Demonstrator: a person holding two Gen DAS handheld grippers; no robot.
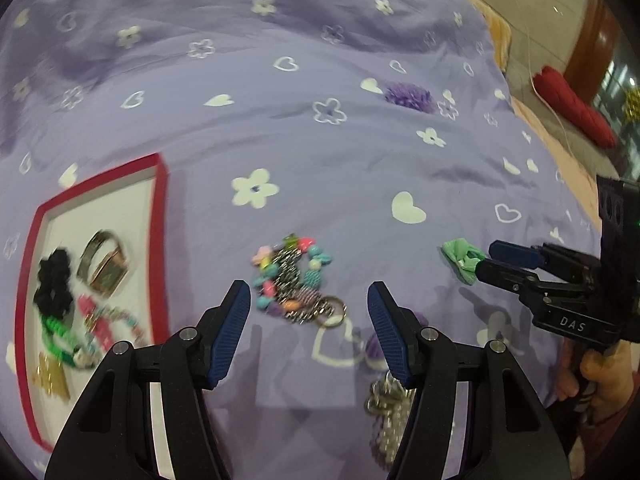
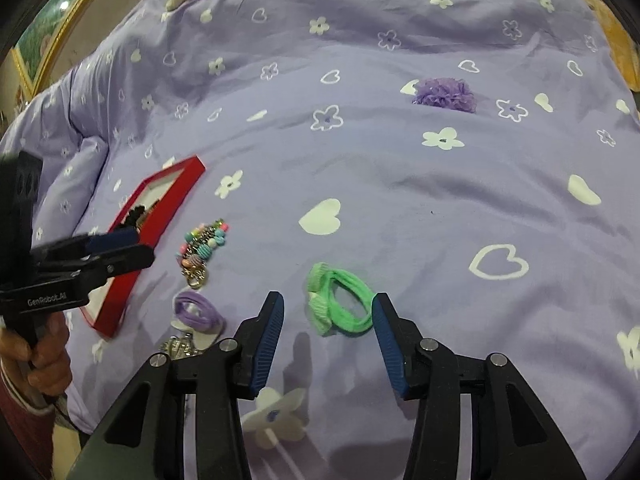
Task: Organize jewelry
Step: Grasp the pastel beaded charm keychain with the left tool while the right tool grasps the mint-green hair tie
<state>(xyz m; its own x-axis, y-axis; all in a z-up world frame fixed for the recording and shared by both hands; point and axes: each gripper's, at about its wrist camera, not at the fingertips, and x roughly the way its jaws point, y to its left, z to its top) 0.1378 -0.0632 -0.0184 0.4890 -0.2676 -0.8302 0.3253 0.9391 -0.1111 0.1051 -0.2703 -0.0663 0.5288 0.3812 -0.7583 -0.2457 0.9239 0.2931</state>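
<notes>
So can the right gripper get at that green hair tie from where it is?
Probably yes. The right gripper is open, and the green hair tie lies flat on the purple bedspread just ahead of its fingertips, with nothing between them.

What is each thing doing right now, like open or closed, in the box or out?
left tool: open, holding nothing.
right tool: open, holding nothing.
red box: open, has jewelry inside.
beaded keychain: out on the bedspread, ahead of the left tool.
green hair tie: out on the bedspread, ahead of the right tool.
purple hair tie: out, near the box.
</notes>
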